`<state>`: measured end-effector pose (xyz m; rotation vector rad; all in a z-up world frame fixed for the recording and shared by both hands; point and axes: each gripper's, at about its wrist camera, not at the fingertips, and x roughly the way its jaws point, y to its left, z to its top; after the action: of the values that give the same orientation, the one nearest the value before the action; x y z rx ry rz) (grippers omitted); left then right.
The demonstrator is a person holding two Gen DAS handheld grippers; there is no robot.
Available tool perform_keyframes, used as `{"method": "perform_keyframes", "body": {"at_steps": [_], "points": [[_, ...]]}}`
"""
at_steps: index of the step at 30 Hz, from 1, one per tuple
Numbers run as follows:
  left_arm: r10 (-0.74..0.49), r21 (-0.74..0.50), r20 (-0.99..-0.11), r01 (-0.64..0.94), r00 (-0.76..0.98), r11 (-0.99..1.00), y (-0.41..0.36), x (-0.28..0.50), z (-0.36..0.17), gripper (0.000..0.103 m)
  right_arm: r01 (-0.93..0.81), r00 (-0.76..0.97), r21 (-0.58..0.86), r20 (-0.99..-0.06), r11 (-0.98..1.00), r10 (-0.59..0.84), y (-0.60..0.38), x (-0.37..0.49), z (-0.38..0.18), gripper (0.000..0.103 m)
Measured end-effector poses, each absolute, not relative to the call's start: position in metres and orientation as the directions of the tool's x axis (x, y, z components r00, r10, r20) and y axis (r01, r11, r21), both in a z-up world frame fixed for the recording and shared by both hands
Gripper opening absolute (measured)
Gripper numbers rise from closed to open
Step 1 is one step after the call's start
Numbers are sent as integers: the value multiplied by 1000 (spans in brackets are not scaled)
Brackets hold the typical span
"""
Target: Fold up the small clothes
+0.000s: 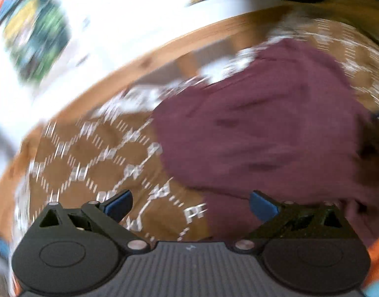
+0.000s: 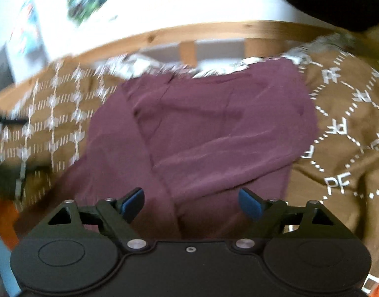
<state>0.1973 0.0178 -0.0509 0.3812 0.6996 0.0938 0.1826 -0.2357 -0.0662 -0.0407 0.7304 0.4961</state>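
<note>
**Both grippers free above the garment: choose the next hold with care**

The maroon garment (image 2: 209, 128) lies on a brown patterned cover (image 2: 350, 113), near a wooden rail (image 2: 214, 31) at the far side. It looks already partly folded: 1 layer lies over another, with a seam line running down from the far edge, though blur hides the details.

The left gripper (image 1: 190, 206) has its jaws wide apart, with nothing between them; it hangs over the near edge of the garment, half above the cover. The right gripper (image 2: 191, 204) also has its jaws apart and empty, above the near part of the garment.

For a good fold, I think each gripper should pinch only the garment at a near corner, not the cover below. Then the 2 should lift together and lay the edge evenly, so no wrinkle is trapped.
</note>
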Motion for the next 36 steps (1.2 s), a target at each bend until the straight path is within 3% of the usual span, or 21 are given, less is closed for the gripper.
{"method": "perform_keyframes", "body": {"at_steps": [5,12,16,18,20,23,28,33,34,36], "points": [[277,236,-644,-159,713,959,69,233,-60,102,-510,610,1,-705,860,363,-217,172,-78,84],[158,124,-568,-106,808,987,92,275,-69,98,-488,606,32,-707,872,365,-222,176,-82,92],[152,98,-690,-118,707,988,98,307,-91,72,-469,612,58,-698,882,371,-224,181,-81,92],[108,18,-707,-135,699,991,105,307,-97,59,-476,609,51,-701,878,371,-222,182,-81,92],[46,-74,-708,-139,705,987,113,305,-95,21,-486,602,32,-712,873,361,-218,184,-84,92],[45,-116,-705,-179,707,977,116,301,-87,1,-498,590,24,-723,867,359,-213,186,-87,93],[164,-25,-689,-249,706,968,112,298,-82,1,-499,587,26,-725,866,360,-213,188,-87,94],[140,-37,-705,-233,695,972,113,303,-86,4,-494,590,19,-727,869,351,-212,188,-88,94],[134,-51,-706,-238,695,970,114,303,-84,8,-494,592,16,-726,869,350,-212,187,-87,94],[130,-69,-700,-247,702,966,115,297,-79,33,-495,601,9,-719,869,350,-212,186,-86,94]]}}
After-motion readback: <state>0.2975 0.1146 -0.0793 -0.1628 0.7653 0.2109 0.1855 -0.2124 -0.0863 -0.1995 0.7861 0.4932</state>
